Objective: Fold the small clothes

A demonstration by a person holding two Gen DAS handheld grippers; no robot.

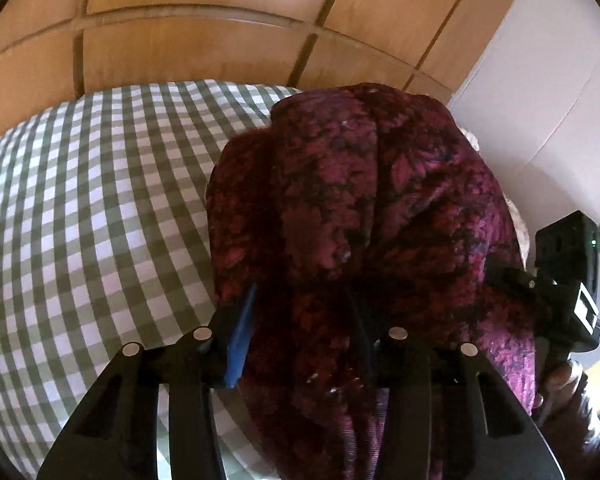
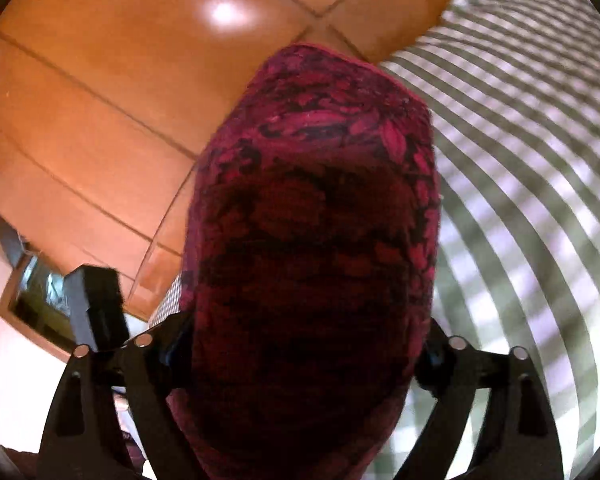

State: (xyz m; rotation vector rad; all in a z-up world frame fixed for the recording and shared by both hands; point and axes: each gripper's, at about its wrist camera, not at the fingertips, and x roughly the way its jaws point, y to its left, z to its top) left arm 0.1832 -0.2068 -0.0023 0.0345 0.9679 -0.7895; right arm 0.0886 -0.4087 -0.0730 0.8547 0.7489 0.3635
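Both your left tool (image 1: 300, 344) and right tool (image 2: 300, 344) hold the red flowery cloth (image 1: 360, 208) up, jaws partly apart; folding it on the checked sheet (image 1: 92, 208) is still left.

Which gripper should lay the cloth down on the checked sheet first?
Probably the left gripper. In its view the cloth hangs right beside a broad stretch of checked sheet. The right gripper looks mostly at the wooden doors, with the sheet off to one side.
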